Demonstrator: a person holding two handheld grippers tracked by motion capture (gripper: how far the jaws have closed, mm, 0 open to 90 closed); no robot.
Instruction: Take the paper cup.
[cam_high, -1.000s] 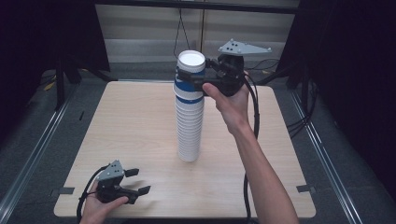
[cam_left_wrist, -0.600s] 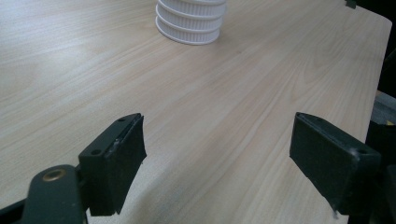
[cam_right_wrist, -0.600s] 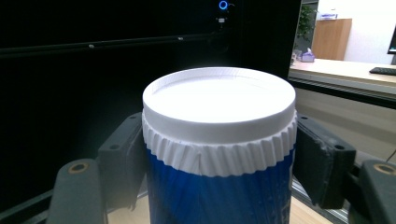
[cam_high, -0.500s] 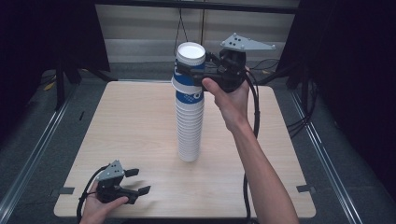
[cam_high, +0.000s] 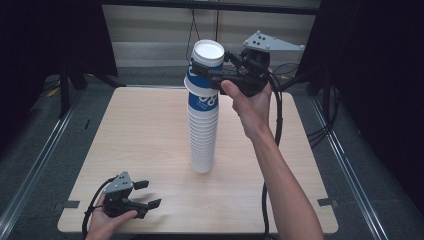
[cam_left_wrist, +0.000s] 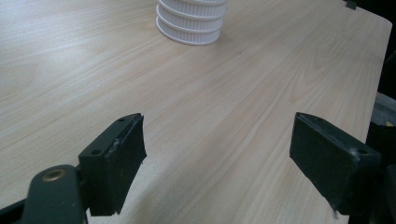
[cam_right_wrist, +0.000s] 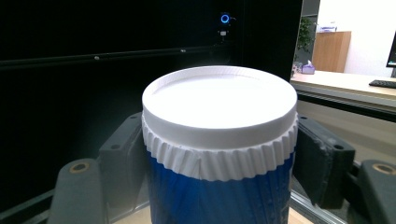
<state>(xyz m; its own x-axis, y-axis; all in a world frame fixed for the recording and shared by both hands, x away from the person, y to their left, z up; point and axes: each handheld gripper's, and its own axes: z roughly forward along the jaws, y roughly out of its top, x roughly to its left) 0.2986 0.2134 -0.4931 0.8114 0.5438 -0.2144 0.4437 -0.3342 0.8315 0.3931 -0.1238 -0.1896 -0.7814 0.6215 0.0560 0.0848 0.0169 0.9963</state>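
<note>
A tall stack of upside-down paper cups (cam_high: 202, 135) stands in the middle of the wooden table (cam_high: 140, 140). Its top cup (cam_high: 204, 75) is blue and white, bottom up, and tilts a little off the stack. My right gripper (cam_high: 207, 72) is shut on that cup, one jaw on each side of it. In the right gripper view the cup (cam_right_wrist: 219, 140) sits between the two black pads (cam_right_wrist: 122, 161). My left gripper (cam_high: 147, 194) rests open at the table's front left corner, nothing in it. The stack's base (cam_left_wrist: 191, 21) lies ahead of its spread jaws.
Black cables trail from both grippers. Metal rails (cam_high: 37, 165) run along both sides of the table. A dark curtain and a pale wall (cam_high: 150, 35) stand behind it. Bare wood (cam_left_wrist: 224, 107) surrounds the stack.
My right gripper has risen with the top blue cup, lifting and tilting it off the stack. The left gripper has not moved.
</note>
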